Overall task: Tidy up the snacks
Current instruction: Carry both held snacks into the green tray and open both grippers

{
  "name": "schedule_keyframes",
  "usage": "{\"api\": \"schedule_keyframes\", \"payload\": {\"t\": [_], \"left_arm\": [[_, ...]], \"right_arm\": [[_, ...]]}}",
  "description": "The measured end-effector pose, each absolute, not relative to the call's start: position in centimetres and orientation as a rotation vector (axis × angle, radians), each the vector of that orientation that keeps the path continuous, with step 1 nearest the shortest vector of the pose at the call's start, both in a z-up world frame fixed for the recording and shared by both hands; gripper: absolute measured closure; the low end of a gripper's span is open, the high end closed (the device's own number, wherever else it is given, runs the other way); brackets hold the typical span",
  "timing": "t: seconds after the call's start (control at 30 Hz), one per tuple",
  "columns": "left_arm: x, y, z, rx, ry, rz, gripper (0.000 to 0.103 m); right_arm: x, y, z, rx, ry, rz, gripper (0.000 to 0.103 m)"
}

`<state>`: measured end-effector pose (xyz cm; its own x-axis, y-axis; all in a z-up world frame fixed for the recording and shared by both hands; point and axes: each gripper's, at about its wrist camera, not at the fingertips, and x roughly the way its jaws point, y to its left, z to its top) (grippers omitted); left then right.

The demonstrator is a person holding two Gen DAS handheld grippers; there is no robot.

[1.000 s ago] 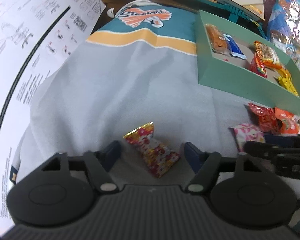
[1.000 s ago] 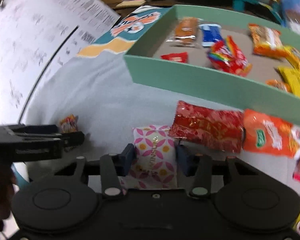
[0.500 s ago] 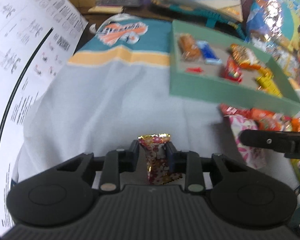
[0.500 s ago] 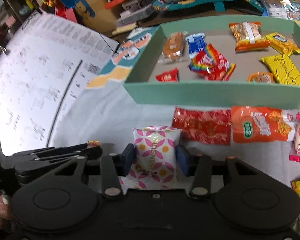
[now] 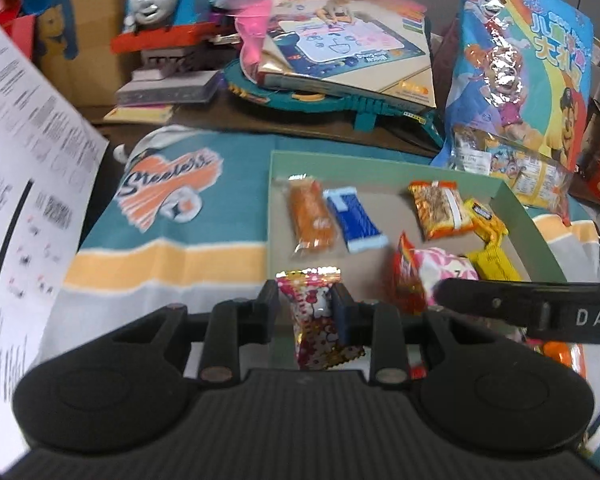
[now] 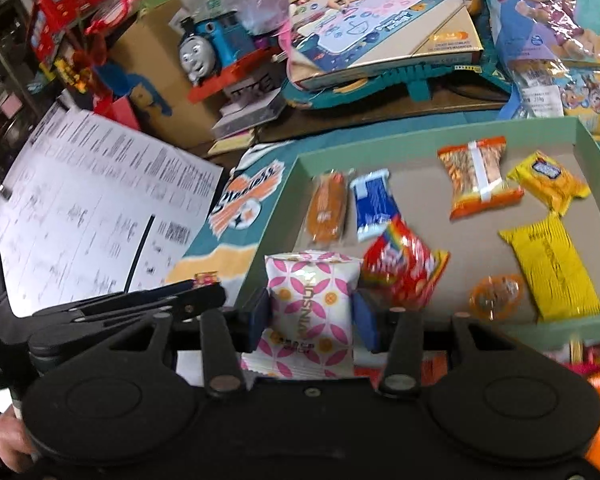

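Snacks are held in both of my grippers, above the near edge of the green tray (image 6: 596, 152). My left gripper (image 5: 306, 312) is clamped on a small foil candy packet (image 5: 314, 308), glossy, crinkled, with crimped serrated ends and a red, pink and yellow print. My right gripper (image 6: 310, 316) is pinched on a puffed pillow pack (image 6: 312, 304), white with a pink petal pattern and smooth matte film; its blue pads (image 6: 366, 320) press into both sides.

The tray is a shallow rectangular cardboard box with mint-green walls and a plain brown floor. Lying flat in it: a clear-wrapped orange bar (image 6: 327, 212), a blue and white sachet (image 6: 374, 204), a shiny rainbow bag (image 6: 404, 272), an orange bag of nuts (image 6: 478, 176), two yellow packets and a small round orange sweet (image 6: 494, 296).

The tray rests on a soft grey, teal and yellow cloth (image 5: 168, 256). A large printed paper sheet (image 6: 84, 216) lies to the left.
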<state>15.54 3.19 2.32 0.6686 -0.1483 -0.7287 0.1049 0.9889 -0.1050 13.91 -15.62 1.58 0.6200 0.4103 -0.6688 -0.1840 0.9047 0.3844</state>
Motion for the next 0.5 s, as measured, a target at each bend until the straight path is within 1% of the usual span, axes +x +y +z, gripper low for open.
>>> {"api": "schedule_keyframes", "payload": {"t": [0.23, 0.43, 0.47, 0.5], "left_arm": [[19.9, 2.0, 1.0, -0.027, 0.842, -0.138, 0.075], [21.5, 2.0, -0.2, -0.014, 0.857, -0.132, 0.074], [21.6, 1.9, -0.3, -0.007, 0.857, -0.133, 0.074], [21.7, 1.8, -0.4, 0.001, 0.858, -0.132, 0.070]], "right_arm": [[18.9, -15.0, 0.8, 0.319, 0.850, 0.296, 0.058], [21.1, -14.1, -0.2, 0.298, 0.864, 0.284, 0.057], [21.3, -14.0, -0.2, 0.301, 0.863, 0.280, 0.053], [21.4, -14.0, -0.3, 0.302, 0.858, 0.274, 0.049]]}}
